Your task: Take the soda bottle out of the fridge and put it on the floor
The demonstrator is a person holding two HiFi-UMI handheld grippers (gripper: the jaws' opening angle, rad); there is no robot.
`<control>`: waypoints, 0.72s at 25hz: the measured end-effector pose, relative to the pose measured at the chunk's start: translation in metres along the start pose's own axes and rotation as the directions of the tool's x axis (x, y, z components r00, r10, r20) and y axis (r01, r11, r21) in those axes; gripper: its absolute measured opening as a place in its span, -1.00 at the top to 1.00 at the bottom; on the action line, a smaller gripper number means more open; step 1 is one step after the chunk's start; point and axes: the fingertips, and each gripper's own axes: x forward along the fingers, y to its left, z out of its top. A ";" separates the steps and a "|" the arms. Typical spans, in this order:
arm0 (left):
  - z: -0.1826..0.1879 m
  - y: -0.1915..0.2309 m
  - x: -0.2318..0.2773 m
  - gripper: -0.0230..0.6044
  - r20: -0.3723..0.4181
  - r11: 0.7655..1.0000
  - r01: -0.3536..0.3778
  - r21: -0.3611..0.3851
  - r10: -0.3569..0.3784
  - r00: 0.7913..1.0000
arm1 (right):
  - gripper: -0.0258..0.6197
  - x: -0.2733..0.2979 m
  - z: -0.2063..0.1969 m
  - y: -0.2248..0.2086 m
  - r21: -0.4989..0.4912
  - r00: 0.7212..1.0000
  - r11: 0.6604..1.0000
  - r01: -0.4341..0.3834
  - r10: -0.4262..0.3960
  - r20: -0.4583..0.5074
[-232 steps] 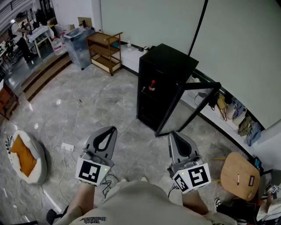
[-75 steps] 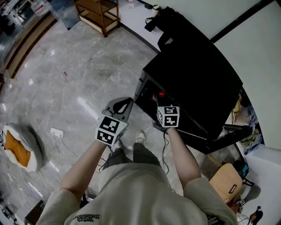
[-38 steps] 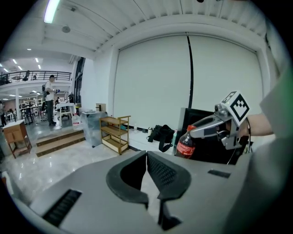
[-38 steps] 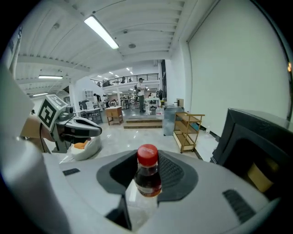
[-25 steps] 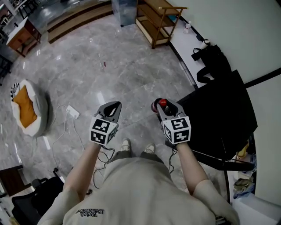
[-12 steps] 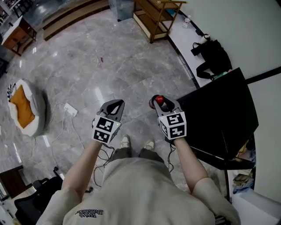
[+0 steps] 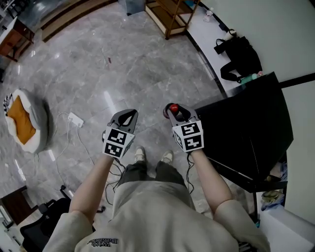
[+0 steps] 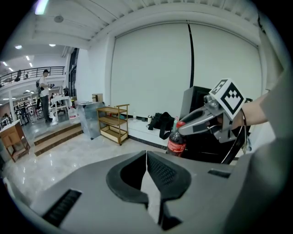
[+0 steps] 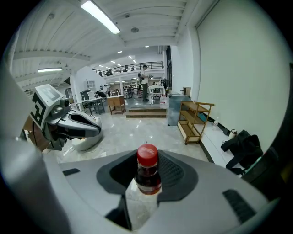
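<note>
The right claw (image 7: 173, 111) is closed partway on the neck of the soda bottle (image 9: 148, 172), its two pads pressing the neck just under the red cap, and the bottle stands upright in that grip with its dark body and red label hanging below the jaws. The left claw (image 8: 146, 157) has its jaws drawn together with nothing between them, and it is held level with the right one, well apart from the bottle. Both claws are out in front of the person, whose shoes (image 7: 140, 155) show on the floor (image 7: 98, 64) just below them. The bottle is outside the fridge (image 7: 246, 133), over the grey marble floor beside the fridge's near corner. A black bag (image 7: 238, 54) lies along the wall past the fridge, a wooden shelf (image 7: 170, 15) stands farther on, and a white cushion (image 7: 22, 118) with an orange middle sits near a power strip (image 7: 75, 119) off to the left
</note>
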 end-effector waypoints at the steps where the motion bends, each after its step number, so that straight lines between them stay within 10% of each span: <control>1: -0.003 0.001 0.004 0.90 -0.006 1.000 0.003 0.003 -0.003 1.000 | 0.57 0.006 -0.004 -0.001 0.005 1.000 1.000 0.002 -0.002 -0.004; 18: -0.112 0.019 0.100 0.90 -0.111 0.998 0.055 -0.010 -0.055 0.992 | 0.57 0.119 -0.103 -0.017 0.037 0.991 0.999 0.034 -0.029 -0.129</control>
